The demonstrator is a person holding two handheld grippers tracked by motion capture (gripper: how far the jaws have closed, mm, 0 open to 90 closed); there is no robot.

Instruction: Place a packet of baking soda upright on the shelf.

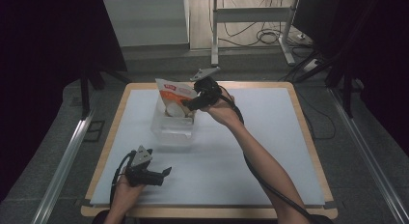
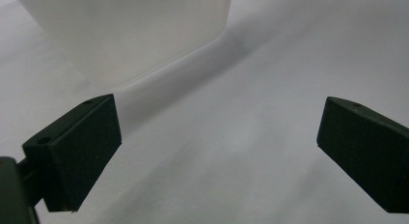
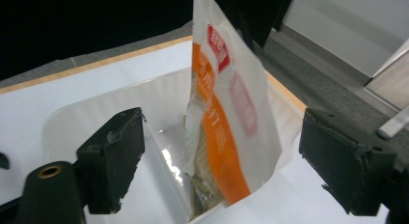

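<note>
A white and orange snack bag [image 1: 175, 96] [image 3: 226, 118] stands upright inside a clear plastic bin [image 1: 172, 129] [image 3: 96, 113] at the middle back of the table. My right gripper [image 1: 189, 106] [image 3: 222, 161] hovers just right of the bag, open, its jaws wide on either side of the bag without touching it. Near the front left edge my left gripper [image 1: 167, 172] [image 2: 217, 147] rests low over the white table, open with nothing between its jaws. The bin's frosted wall [image 2: 130, 31] rises ahead of it in the left gripper view.
A white sheet [image 1: 270, 151] covers the wooden table. Beyond the far edge stand a metal desk frame [image 1: 251, 21] and loose cables [image 1: 270, 38] on the floor. Dark curtains flank both sides.
</note>
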